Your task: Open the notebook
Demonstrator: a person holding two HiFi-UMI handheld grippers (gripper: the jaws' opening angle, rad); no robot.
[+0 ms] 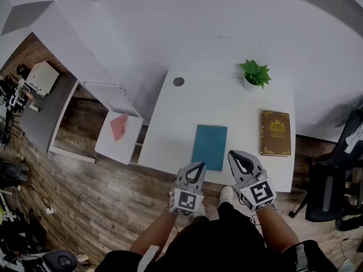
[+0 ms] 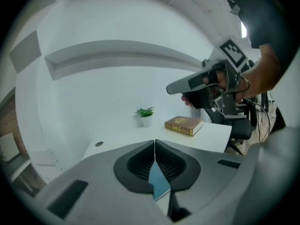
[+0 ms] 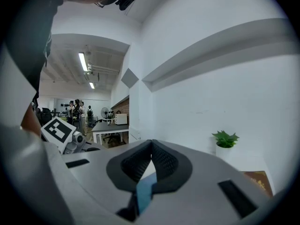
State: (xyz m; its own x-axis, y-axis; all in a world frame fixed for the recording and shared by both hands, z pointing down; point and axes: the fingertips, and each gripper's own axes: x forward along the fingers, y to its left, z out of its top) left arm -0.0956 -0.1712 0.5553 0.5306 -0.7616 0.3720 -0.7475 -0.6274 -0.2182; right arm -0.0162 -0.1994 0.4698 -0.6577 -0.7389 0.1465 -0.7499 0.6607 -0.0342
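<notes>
At the table's (image 1: 170, 123) near edge lay the closed notebook (image 1: 209, 146). Both the left hand-held gripper (image 1: 198, 165) and the right hand-held gripper (image 1: 233, 154) hovered just short of it, jaws pressed together and empty. Risk: closed tips might shove it along the table, not lift the cover.

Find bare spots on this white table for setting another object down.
Free: the left side, bordered by grommet and notebook; the back middle between grommet and plant. Crowded: the near edge, with left tongs and right tongs by the notebook.
</notes>
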